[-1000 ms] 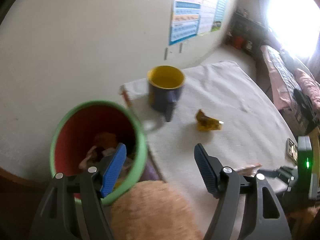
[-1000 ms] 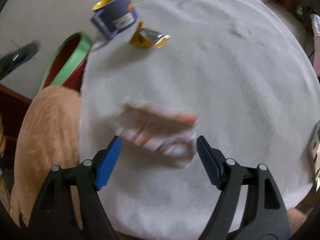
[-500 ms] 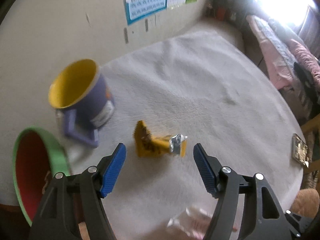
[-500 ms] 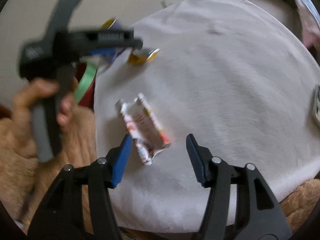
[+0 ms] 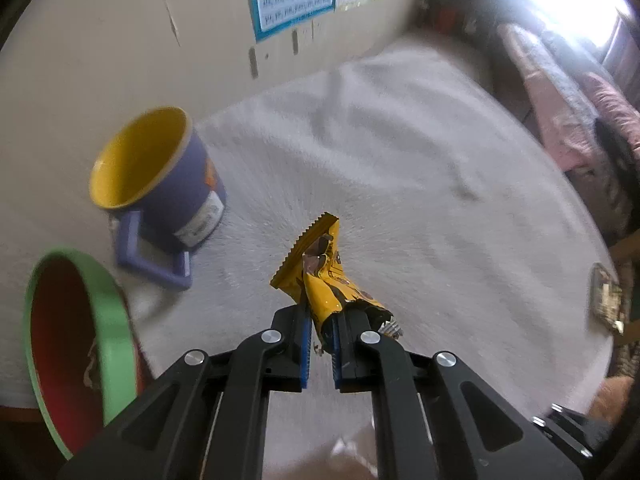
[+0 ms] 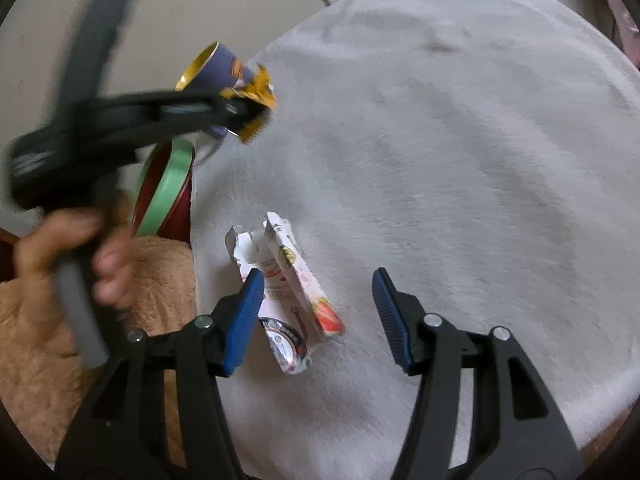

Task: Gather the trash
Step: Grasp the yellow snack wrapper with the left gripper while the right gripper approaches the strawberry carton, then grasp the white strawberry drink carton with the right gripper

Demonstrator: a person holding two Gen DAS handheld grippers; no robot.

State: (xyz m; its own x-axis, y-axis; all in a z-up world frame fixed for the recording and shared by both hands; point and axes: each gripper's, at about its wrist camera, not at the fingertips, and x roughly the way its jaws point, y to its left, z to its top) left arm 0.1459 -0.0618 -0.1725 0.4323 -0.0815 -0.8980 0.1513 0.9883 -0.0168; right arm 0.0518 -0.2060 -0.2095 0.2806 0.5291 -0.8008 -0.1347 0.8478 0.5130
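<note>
On the far left I have the bin [image 5: 80, 344], green-rimmed and red inside, sitting off the edge of the tabletop [image 5: 400, 160] with its mouth tipped my way. I judge it is parked there so either hand can reach it with a short swing. Some scraps show inside it, too blurred to name.

Next along stands the purple mug [image 5: 168, 184], yellow inside, upright on the white cloth with its handle pointing toward the bin. It is not trash, so I mean to leave it alone and pass beside it.

At centre, my left gripper [image 5: 320, 344] has its jaws clamped on the yellow wrapper [image 5: 320, 276]. The pads pinch the crumpled lower end, so the serrated top stands free above the jaws, and nothing else is caught with it. From the right wrist view the wrapper [image 6: 256, 96] looks lifted clear of the cloth, just in front of the mug; the blur makes that hard to confirm. Pinching a bunched end makes sense to me: thin foil slips when taken flat.

Further right, my right gripper [image 6: 320, 312] has its jaws apart and holds nothing. The white strawberry wrapper [image 6: 288, 288] lies flat on the cloth near the tabletop's near edge, partly between the jaws and closer to the left one, which overlaps it in this view; I cannot tell whether they touch. I would shift slightly before closing.

At the far right edge lies a small dark object [image 5: 606, 300] that I cannot identify.
</note>
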